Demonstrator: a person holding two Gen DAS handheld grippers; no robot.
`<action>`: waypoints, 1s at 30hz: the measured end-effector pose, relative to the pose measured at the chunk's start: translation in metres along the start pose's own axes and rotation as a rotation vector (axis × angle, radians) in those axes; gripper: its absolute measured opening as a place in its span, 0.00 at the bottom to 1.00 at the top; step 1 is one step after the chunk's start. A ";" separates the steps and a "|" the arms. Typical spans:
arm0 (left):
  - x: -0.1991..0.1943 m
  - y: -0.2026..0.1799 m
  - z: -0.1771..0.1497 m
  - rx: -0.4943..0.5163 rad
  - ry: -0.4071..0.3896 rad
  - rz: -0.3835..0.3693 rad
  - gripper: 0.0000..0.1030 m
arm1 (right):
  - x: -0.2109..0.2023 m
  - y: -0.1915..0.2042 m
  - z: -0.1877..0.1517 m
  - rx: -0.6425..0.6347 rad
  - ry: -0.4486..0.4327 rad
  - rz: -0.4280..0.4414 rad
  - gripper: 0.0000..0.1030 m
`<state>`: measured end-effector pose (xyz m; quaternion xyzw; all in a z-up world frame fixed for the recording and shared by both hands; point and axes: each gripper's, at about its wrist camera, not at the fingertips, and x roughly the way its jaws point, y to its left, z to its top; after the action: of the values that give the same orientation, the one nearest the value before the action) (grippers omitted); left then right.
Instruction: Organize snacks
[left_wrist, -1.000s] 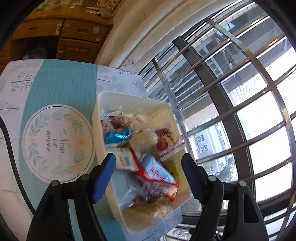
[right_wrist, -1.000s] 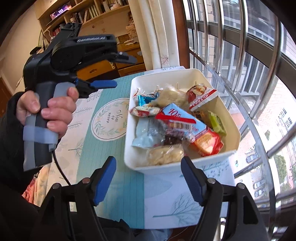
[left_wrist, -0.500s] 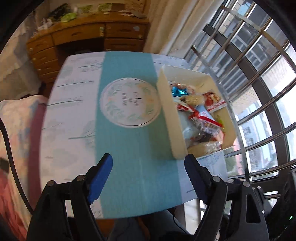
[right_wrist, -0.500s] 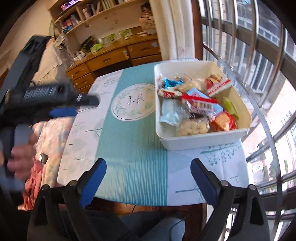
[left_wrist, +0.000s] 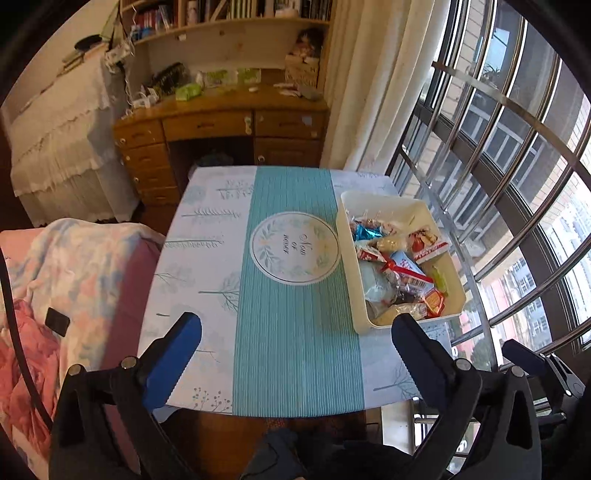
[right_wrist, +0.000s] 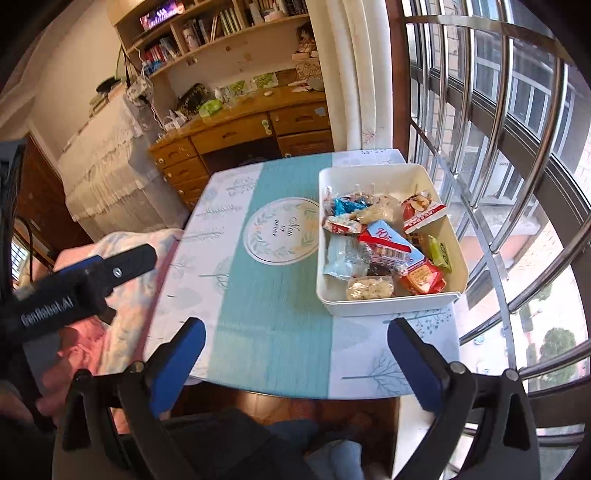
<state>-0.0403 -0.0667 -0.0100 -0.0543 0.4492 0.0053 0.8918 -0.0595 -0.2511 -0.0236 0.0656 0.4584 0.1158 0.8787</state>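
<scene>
A white bin (left_wrist: 347, 266) (right_wrist: 384, 305) full of wrapped snacks (left_wrist: 395, 273) (right_wrist: 380, 243) stands at the right side of the table by the window. My left gripper (left_wrist: 295, 336) is open and empty, held back over the table's near edge. My right gripper (right_wrist: 295, 339) is open and empty, also near the front edge, with the bin just beyond its right finger. The left gripper's body also shows at the left of the right wrist view (right_wrist: 74, 288), held in a hand.
The table wears a teal and white cloth (left_wrist: 288, 325) (right_wrist: 266, 306) with a round leaf emblem (left_wrist: 293, 247). A barred window (right_wrist: 517, 147) runs along the right. A wooden desk (left_wrist: 221, 122) stands behind, bedding (left_wrist: 55, 277) lies at the left.
Both grippers have pulled back and up from the bin to the table's near edge. The left one swung left, away from above the snacks. Both stay open.
</scene>
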 end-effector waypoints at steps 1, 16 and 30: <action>-0.005 0.000 -0.002 -0.004 -0.015 0.017 0.99 | -0.004 0.001 -0.002 0.007 -0.009 -0.012 0.99; -0.029 -0.013 -0.026 -0.025 -0.089 0.102 0.99 | -0.005 0.004 -0.015 0.001 -0.023 -0.110 1.00; -0.017 -0.032 -0.023 0.001 -0.065 0.097 0.99 | -0.006 -0.009 -0.013 0.007 -0.010 -0.120 1.00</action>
<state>-0.0672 -0.1002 -0.0073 -0.0320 0.4223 0.0500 0.9045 -0.0720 -0.2612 -0.0283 0.0416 0.4575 0.0611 0.8861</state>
